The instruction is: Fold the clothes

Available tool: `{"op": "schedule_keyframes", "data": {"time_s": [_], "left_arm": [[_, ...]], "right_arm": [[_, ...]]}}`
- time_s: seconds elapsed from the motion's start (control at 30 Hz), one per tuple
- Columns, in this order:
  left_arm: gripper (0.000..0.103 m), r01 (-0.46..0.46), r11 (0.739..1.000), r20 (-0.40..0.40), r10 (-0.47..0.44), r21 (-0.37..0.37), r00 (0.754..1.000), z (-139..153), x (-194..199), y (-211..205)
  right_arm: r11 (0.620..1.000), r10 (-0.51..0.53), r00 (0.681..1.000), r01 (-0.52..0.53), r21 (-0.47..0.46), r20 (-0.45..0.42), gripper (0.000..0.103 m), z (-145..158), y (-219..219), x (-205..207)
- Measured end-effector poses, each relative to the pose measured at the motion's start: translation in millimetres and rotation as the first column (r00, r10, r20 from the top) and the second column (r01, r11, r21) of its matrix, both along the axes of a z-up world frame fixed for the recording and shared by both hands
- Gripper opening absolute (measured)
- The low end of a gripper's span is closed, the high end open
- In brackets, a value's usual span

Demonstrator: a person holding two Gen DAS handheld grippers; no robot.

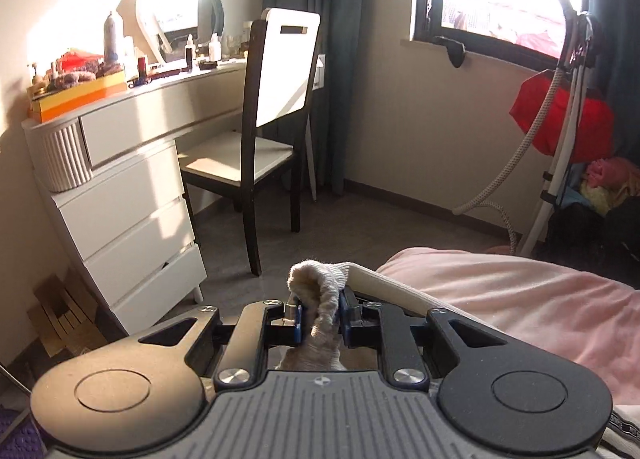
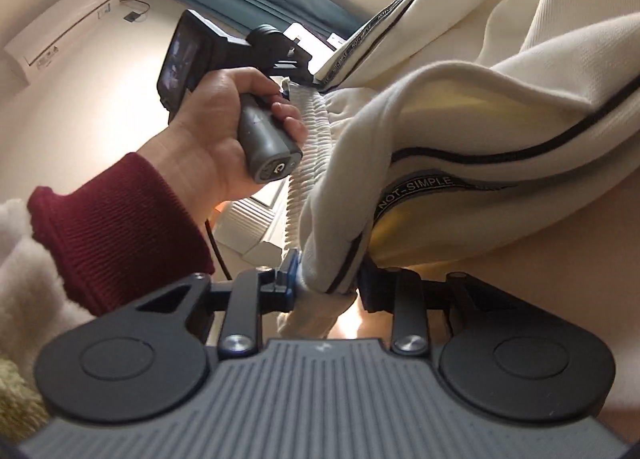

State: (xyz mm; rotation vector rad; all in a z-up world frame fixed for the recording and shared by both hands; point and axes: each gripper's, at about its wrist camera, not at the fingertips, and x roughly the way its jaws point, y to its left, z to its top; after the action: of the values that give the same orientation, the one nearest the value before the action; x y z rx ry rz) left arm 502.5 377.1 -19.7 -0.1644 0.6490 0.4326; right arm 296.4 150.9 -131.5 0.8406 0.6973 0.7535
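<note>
Cream sweatpants lifted for folding
Left tool [image 1: 319, 315] and right tool [image 2: 326, 283] each pinched the sweatpants [image 2: 500, 107]; next, spreading them over the bed [image 1: 520, 291]

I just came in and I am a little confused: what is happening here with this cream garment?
A person is folding clothes with two tools. The left hand-held gripper is shut on the ribbed waistband of the cream garment. The right hand-held gripper is shut on another part of the fabric. The garment hangs between them above the pink blanket, not yet folded.
</note>
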Motion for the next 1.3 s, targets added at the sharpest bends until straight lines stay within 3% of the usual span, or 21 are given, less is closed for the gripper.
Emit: {"op": "schedule_keyframes", "data": {"time_s": [0.13,0.27,0.3,0.4,0.43,0.5,0.63,0.7,0.87,0.93,1.03,1.2,1.3], "left_arm": [[0.021,0.038,0.999,-0.014,-0.038,0.007,0.999,-31.0,0.2,3.7],[0.034,0.057,0.995,0.01,-0.058,0.085,0.998,-20.8,-16.7,-3.7],[0.042,0.048,0.993,0.013,-0.05,0.108,0.999,-14.8,-22.4,-6.6],[0.065,0.061,0.987,0.015,-0.064,0.147,0.998,5.3,-50.5,-23.1],[0.072,0.071,0.985,0.016,-0.075,0.158,0.997,11.8,-62.2,-30.0],[0.086,0.092,0.979,0.017,-0.097,0.181,0.995,24.7,-85.6,-43.9],[0.089,0.147,0.971,0.024,-0.154,0.191,0.988,43.4,-149.9,-84.7],[0.097,0.179,0.967,0.053,-0.191,0.181,0.98,50.9,-189.0,-110.8],[0.102,0.279,0.943,0.163,-0.309,0.184,0.937,69.7,-291.1,-181.1],[0.102,0.29,0.939,0.199,-0.325,0.183,0.925,73.4,-329.0,-205.3],[0.102,0.304,0.941,0.249,-0.332,0.147,0.91,70.3,-377.4,-236.5],[0.102,0.335,0.934,0.269,-0.356,0.12,0.895,51.7,-434.5,-277.4],[0.102,0.356,0.931,0.265,-0.364,0.079,0.893,36.5,-448.6,-286.3]], "right_arm": [[0.996,0.022,0.999,-0.019,-0.086,0.038,0.034,3.0,7.3,2.8],[0.985,0.071,0.996,-0.061,-0.162,0.053,0.04,18.8,8.2,-4.0],[0.983,0.087,0.995,-0.077,-0.168,0.051,0.045,21.9,6.3,-6.5],[0.977,0.097,0.994,-0.086,-0.193,0.048,0.089,33.6,-4.3,-20.8],[0.976,0.083,0.994,-0.068,-0.208,0.064,0.093,39.5,-11.5,-28.7],[0.974,0.072,0.991,-0.045,-0.224,0.111,0.091,56.4,-29.5,-43.8],[0.957,0.022,0.973,0.045,-0.285,0.228,0.091,90.7,-90.2,-82.8],[0.936,-0.004,0.954,0.109,-0.335,0.299,0.091,107.8,-123.7,-104.8],[0.825,-0.057,0.872,0.315,-0.469,0.486,0.091,141.3,-214.6,-163.7],[0.753,-0.074,0.831,0.409,-0.516,0.551,0.091,143.9,-254.1,-188.7],[0.684,-0.111,0.812,0.481,-0.549,0.574,0.091,142.0,-305.7,-211.4],[0.578,-0.197,0.787,0.575,-0.579,0.585,0.091,133.0,-363.5,-231.3],[0.621,-0.283,0.807,0.567,-0.542,0.519,0.091,123.1,-394.5,-234.1]]}}
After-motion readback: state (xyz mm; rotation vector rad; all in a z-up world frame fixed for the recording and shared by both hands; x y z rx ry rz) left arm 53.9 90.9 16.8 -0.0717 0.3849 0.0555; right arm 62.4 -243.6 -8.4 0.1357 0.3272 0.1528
